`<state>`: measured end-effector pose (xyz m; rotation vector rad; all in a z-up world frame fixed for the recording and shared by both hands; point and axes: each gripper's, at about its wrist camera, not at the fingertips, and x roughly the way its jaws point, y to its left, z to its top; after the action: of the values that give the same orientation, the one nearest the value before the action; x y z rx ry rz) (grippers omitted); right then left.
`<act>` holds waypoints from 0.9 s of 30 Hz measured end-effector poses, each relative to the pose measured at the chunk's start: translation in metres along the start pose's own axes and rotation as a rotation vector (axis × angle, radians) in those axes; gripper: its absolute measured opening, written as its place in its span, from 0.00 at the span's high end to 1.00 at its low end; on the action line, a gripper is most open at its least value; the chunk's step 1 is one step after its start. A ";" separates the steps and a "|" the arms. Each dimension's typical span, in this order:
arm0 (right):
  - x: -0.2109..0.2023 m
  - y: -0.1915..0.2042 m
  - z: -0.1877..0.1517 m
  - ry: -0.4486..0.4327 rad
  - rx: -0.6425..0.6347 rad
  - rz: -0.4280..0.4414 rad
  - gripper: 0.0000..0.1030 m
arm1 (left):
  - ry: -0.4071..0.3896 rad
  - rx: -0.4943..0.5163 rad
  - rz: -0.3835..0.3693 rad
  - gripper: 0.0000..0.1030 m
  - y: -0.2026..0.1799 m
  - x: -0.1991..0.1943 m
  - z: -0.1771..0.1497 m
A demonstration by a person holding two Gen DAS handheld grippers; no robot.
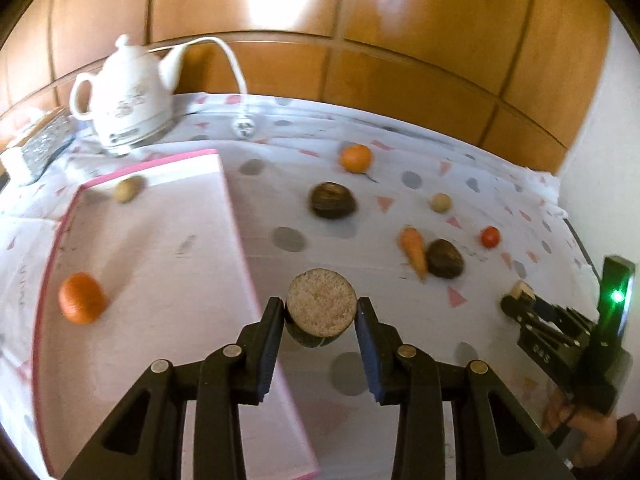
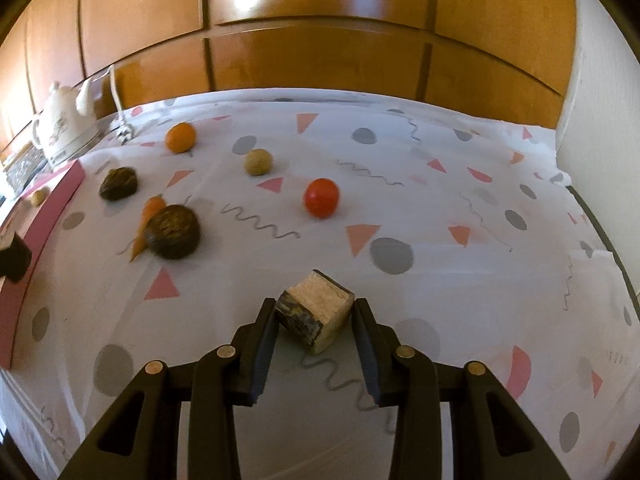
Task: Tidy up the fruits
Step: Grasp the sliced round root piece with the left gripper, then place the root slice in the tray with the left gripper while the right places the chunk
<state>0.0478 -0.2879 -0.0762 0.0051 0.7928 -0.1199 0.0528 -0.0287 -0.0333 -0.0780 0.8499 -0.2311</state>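
Left wrist view: left gripper [image 1: 320, 312] clamps a round, flat-topped, dark-rinded half fruit [image 1: 321, 308], cut face up, above the right edge of a pink-rimmed white rectangular tray [image 1: 160, 240]; right gripper [image 2: 316, 320] closes on a small dark-skinned, pale-fleshed cube of fruit [image 2: 316, 314], tilted, one corner toward 12 o'clock, above the cloth. Counts on the tray: one orange mandarin [image 1: 82, 298] at 9 o'clock; one small tan ball [image 1: 127, 189] at 11 o'clock. Counts on the cloth: one orange [image 2: 181, 137]; one pale tan ball [image 2: 259, 161]; one red tomato [image 2: 321, 197]; two dark brown wrinkled lumps [image 2: 119, 183] [image 2: 173, 232]; one orange carrot [image 2: 146, 222], long axis from 1 to 7 o'clock, thick end up, touching the nearer lump. Surface: white tablecloth [image 2: 440, 220] printed with grey dots, pink triangles, squiggles; behind it, glossy wooden panelling [image 2: 320, 20]; a white ceramic kettle [image 1: 128, 96] with cord at 10 o'clock.
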 end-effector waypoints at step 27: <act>-0.055 0.199 0.040 0.008 -0.319 0.553 0.63 | -0.122 -0.214 0.234 0.63 0.121 -0.035 0.027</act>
<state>0.0598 -0.0865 -0.0175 -0.0770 0.7860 0.5304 0.0718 0.0960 -0.0093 -0.1896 0.7524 0.0846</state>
